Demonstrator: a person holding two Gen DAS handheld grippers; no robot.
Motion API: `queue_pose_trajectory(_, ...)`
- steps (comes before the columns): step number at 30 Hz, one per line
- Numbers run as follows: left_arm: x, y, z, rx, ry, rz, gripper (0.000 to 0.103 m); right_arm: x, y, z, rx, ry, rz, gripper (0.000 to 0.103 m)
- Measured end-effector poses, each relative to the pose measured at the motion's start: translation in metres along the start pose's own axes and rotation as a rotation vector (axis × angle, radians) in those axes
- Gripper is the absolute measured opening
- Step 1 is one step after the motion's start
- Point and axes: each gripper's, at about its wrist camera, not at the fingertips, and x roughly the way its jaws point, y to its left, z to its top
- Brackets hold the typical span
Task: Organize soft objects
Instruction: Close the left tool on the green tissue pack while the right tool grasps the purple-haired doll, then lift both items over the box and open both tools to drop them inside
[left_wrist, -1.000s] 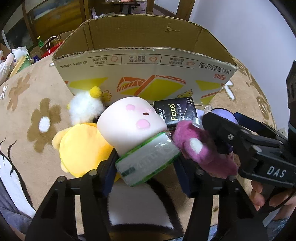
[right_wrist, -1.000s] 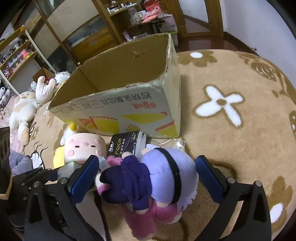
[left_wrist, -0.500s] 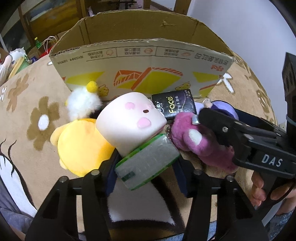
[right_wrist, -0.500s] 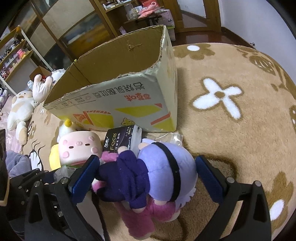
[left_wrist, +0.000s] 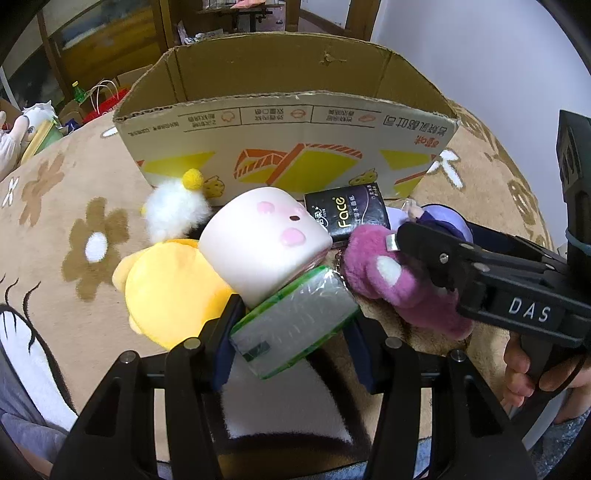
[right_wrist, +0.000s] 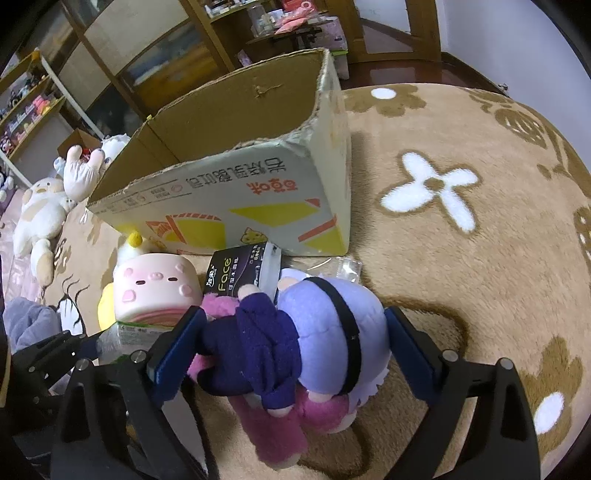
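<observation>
Flowered rug (right_wrist: 461, 155): purple doll (right_wrist: 295, 339) between closing right claw (right_wrist: 291, 341).

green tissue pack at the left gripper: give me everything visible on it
The green tissue pack is a soft rectangular block in clear, shiny plastic wrap with green edges and a pale face. It lies tilted between the pads of the left gripper, which press on both its sides; the jaws have just been closing. Its upper end sits under the pink pig-face cushion. A keychain from the magenta plush hangs beside its far corner.
</observation>
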Motion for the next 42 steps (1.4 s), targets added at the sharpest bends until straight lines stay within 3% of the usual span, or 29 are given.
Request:
queue_pose_trajectory(20, -0.037, -0.003, -0.008, 0.056, -0.108, 0.055, 0.051, -0.028, -0.001, -0.003, -0.009, -0.092, -0.05, 0.097)
queue_pose_trajectory(32, -0.075, 0.001, -0.012, 0.081, -0.24, 0.129, 0.051, -0.055, 0.01, -0.005, -0.04, -0.187, -0.046, 0.097)
queue_pose_trajectory(42, -0.104, 0.014, -0.002, 0.056, -0.378, 0.134, 0.051, -0.085, 0.031, -0.005, -0.123, -0.32, -0.067, 0.097)
